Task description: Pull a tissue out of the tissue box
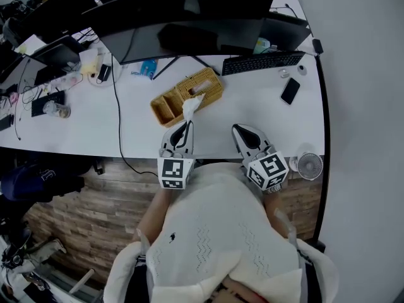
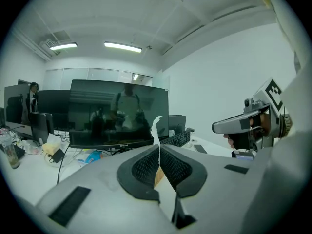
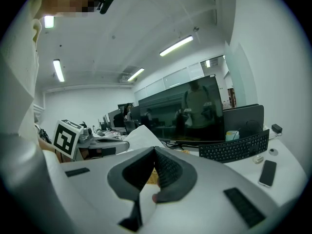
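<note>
Woven, straw-coloured tissue box [image 1: 203, 86] sits mid-table [image 1: 265, 109], a white tissue [image 1: 191, 106] stretching from its top toward the front edge. Left gripper [image 1: 185, 125], nearly level, has its jaws clamped on that tissue. Right gripper [image 1: 239, 131] hovers beside it, jaws together, empty.

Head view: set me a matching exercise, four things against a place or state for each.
Things:
1 tissue
2 phone
3 fan
4 right tool

Place or state:
a at the front right corner of the desk
b pinched in the left tool
c shut on nothing
d lying flat near the keyboard

Pairs: 1-b; 2-d; 3-a; 4-c
</note>
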Tool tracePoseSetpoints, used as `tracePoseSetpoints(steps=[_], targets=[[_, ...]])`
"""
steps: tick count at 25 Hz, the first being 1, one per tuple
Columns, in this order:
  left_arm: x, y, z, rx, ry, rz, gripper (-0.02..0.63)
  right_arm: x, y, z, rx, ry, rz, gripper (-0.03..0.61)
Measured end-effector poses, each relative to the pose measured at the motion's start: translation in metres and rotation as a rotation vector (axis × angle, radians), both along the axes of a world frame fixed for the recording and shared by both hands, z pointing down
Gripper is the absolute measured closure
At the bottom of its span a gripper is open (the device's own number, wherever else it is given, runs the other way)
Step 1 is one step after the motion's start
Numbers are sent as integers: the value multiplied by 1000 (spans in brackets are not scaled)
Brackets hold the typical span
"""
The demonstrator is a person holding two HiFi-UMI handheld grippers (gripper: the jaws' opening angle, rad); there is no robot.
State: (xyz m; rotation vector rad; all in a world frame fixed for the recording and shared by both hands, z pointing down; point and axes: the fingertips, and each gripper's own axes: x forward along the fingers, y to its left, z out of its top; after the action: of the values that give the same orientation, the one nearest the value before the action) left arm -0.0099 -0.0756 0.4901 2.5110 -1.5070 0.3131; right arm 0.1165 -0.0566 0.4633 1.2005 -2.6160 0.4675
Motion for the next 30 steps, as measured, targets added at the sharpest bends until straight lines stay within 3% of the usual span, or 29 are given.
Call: tracePoseSetpoints(steps=[8, 14, 30], targets=[[1, -6, -28, 47, 39, 16, 601, 11, -7, -30, 50, -36, 38, 577], [-4, -10, -61, 90, 68, 10, 600, 9, -13, -60, 64, -139, 49, 577], [-28, -14, -125, 216, 153, -35, 600, 5, -21, -92, 145, -74, 41, 577]])
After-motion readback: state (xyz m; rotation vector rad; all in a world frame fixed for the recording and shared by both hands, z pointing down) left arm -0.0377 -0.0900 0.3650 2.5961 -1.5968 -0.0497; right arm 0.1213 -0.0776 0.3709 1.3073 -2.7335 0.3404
